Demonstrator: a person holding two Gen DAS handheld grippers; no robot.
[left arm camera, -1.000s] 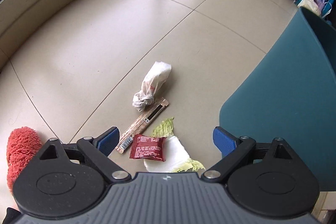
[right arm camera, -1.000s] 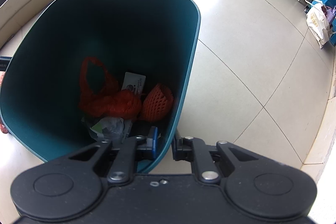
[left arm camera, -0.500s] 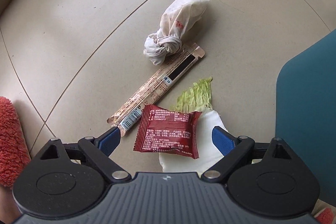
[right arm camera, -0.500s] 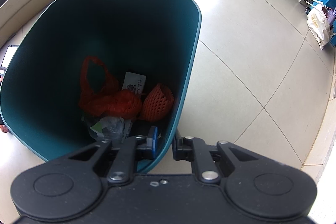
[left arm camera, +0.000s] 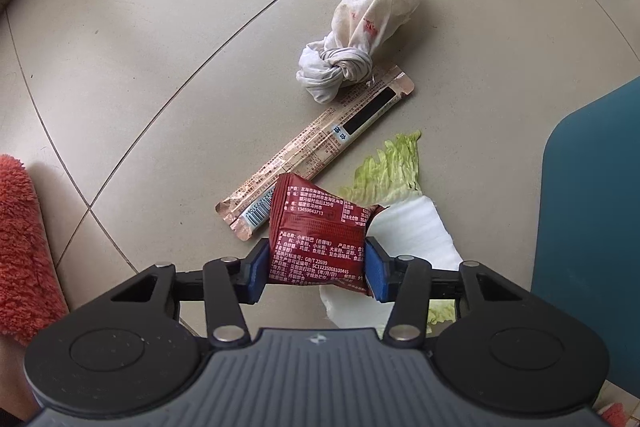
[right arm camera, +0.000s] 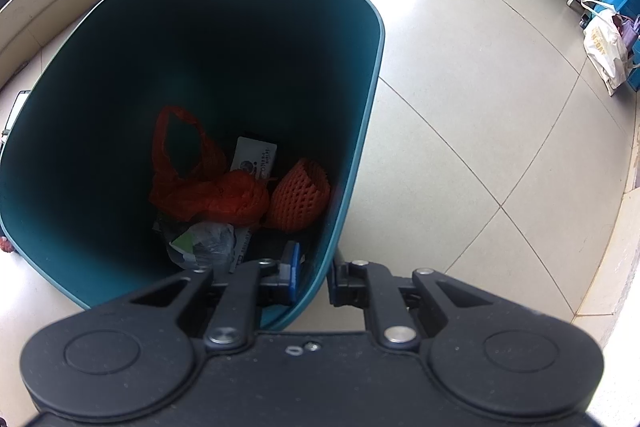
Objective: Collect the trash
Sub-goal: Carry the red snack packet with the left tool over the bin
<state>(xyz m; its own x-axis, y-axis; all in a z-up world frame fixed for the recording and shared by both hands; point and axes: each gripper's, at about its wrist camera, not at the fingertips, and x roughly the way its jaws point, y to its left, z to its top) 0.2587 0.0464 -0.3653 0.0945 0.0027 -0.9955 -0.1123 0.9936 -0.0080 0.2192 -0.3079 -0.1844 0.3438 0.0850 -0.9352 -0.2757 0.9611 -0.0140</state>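
Between the left claw pads, apparently pinched, sits the red packet

We note a dark red packet printed white, beside it a tan wrapper with barcode, pale green leaf, teal bin.

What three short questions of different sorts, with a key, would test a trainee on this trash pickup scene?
1. True or false: the left gripper pinches the red packet.
2. Which part of the bin does the right gripper clamp? A) floor B) rim C) orange net
3. Fill in: the knotted white bag lies on the ____, touching the long wrapper.

Key: 1 true, its jaws have just been closing and the pads press the packet's sides. 2 B, one finger inside the wall, one outside. 3 floor.
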